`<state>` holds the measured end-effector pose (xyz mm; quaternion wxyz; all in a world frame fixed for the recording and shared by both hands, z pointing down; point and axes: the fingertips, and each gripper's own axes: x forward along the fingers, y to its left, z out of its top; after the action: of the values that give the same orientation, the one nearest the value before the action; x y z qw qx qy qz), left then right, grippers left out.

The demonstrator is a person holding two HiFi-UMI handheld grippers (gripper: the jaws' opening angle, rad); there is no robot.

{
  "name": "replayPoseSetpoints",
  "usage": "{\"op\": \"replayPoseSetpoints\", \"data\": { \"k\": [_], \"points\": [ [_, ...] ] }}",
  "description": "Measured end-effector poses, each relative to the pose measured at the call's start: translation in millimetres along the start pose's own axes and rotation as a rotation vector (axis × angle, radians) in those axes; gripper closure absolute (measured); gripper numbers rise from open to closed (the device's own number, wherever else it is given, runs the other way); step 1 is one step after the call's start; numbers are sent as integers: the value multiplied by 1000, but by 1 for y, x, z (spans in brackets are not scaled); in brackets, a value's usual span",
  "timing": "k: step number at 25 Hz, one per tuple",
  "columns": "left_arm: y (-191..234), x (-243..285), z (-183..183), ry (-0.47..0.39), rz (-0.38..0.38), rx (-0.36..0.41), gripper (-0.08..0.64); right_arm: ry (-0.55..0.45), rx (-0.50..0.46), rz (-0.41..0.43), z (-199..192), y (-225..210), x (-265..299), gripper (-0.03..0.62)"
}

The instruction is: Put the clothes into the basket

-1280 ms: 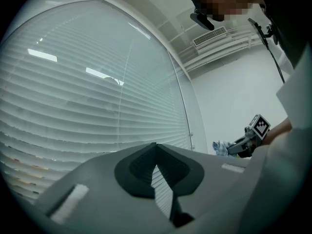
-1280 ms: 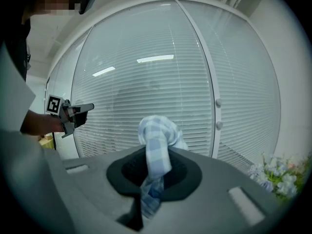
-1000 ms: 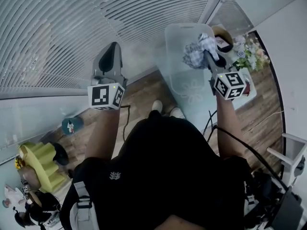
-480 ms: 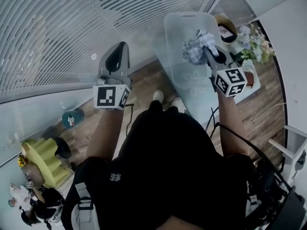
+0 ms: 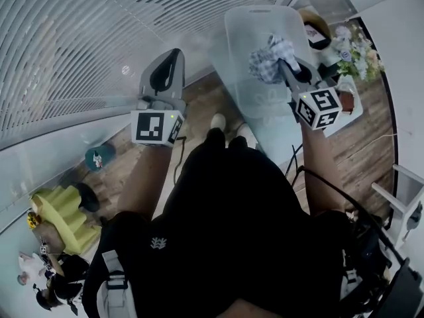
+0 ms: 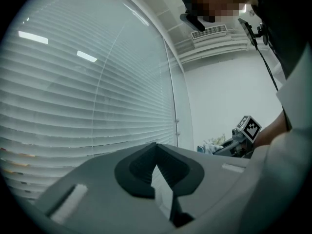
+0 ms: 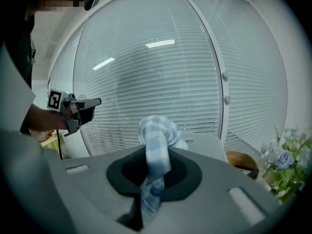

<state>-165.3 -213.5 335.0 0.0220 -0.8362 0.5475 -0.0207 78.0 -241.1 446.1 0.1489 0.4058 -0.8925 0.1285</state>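
Blue check cloth (image 7: 157,135) is pinched in the R gripper (image 5: 283,63), jaws closed tight on it, held over the see-thru basket (image 5: 246,28). L gripper (image 5: 173,57) is well apart, near the blinds (image 5: 79,38), tips together w/ nothing between.

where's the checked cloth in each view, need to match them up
Head view: checked cloth upper right of centre, bunched at the tip of the right gripper, against the pale basket.
Left gripper view: cloth is a small pale patch right of centre, below mid-height.
Right gripper view: cloth at centre, pinched between the jaws.
Shared landmark: the window blinds.
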Motion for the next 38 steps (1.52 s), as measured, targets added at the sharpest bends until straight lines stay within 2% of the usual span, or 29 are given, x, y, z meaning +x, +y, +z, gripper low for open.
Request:
{"op": "replayPoseSetpoints", "data": {
  "k": [10,15,23,38],
  "points": [
    [-5,13,-40,38,-52,-32,555,70,20,35,-35,9,32,551],
    [0,16,-48,45,-59,-56,555,82,49,57,-38,14,45,550],
    [2,18,-70,81,-42,-109,555,123,68,66,-51,8,55,551],
    [17,26,-89,119,-27,-118,555,164,86,64,-65,-3,78,551]
  ]
}}
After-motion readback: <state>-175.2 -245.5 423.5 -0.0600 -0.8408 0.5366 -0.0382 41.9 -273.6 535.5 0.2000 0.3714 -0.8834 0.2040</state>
